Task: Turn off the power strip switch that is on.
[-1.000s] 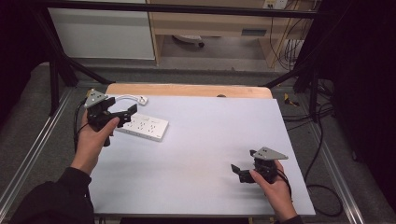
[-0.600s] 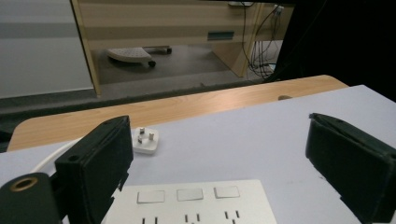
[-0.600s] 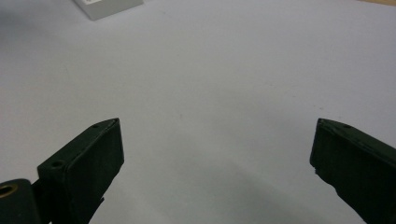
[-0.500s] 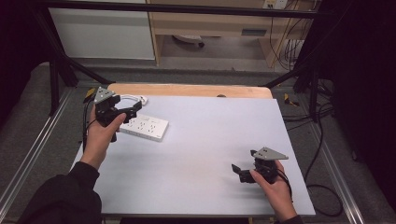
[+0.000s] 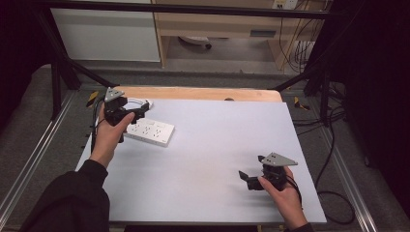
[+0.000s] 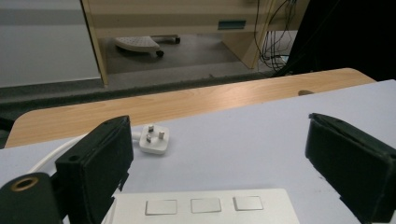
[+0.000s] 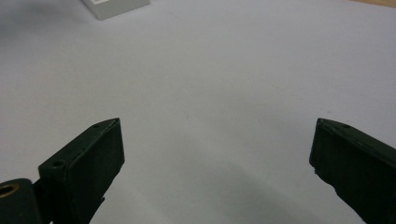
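A white power strip point(image 5: 151, 131) lies flat at the far left of the pale table top point(image 5: 217, 145). Its white three-pin plug point(image 5: 145, 103) rests pins up just behind it, with the white cable point(image 5: 131, 102) curling to the left. My left gripper point(image 5: 138, 112) hovers open over the strip's far left end, jaws pointing toward the plug. In the left gripper view the strip point(image 6: 205, 207) sits below the wide-open gripper point(image 6: 217, 140) and the plug point(image 6: 153, 140) lies ahead near the left jaw. My right gripper point(image 5: 246, 179) stands open near the front right, holding nothing.
A wooden strip point(image 5: 203, 93) edges the table's far side, with a small hole near its middle. Beyond it are floor, a cabinet and hanging cables. A corner of the power strip point(image 7: 116, 7) shows far off in the right gripper view, above the open gripper point(image 7: 215, 140).
My left hand and gripper have shifted a little farther back over the power strip, toward the plug. The right gripper has stayed put.
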`<state>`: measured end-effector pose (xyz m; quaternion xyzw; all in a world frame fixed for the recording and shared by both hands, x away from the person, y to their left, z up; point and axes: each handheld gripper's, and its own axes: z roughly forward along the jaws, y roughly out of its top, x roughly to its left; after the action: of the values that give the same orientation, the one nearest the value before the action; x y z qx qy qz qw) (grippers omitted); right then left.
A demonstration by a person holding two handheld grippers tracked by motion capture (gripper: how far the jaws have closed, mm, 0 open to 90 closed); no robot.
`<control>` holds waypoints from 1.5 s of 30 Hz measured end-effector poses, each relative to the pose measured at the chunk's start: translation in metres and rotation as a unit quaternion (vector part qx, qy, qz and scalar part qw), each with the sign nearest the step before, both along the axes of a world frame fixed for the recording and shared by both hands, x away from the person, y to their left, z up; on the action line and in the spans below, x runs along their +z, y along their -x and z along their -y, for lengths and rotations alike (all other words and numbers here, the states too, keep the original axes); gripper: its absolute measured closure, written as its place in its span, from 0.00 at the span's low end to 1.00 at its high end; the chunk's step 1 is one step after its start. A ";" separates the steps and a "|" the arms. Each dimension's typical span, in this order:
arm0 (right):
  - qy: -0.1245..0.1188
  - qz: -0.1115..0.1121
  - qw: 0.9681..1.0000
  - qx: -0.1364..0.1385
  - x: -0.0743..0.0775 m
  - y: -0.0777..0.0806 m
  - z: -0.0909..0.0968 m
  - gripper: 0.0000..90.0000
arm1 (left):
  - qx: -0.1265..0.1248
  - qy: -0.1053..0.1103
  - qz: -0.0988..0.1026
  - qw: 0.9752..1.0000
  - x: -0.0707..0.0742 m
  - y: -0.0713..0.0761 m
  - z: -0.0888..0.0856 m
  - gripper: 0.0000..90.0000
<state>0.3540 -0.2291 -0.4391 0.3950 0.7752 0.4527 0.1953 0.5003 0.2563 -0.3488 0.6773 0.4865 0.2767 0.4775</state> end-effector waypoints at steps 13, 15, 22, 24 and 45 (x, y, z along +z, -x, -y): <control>0.005 0.002 1.000 0.008 0.000 0.000 -0.001 0.04 | 0.002 -0.016 -0.007 1.000 0.001 -0.014 0.004 0.09; 0.005 0.001 1.000 0.008 0.000 0.000 -0.001 0.04 | 0.002 -0.020 -0.010 1.000 0.000 -0.016 0.005 0.09; 0.002 -0.001 1.000 0.006 0.000 0.001 0.000 0.04 | 0.005 -0.030 -0.019 0.999 -0.004 -0.023 0.004 0.09; 0.003 0.000 1.000 0.006 0.000 0.000 0.000 0.04 | 0.005 -0.032 -0.021 0.999 -0.007 -0.025 0.004 0.09; 0.001 -0.001 1.000 0.005 0.001 0.001 0.000 0.04 | 0.001 -0.053 -0.052 0.997 -0.021 -0.033 0.007 0.12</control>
<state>0.3533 -0.2289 -0.4384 0.3915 0.7778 0.4522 0.1932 0.5333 0.2493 -0.3697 0.7146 0.4960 0.2673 0.4146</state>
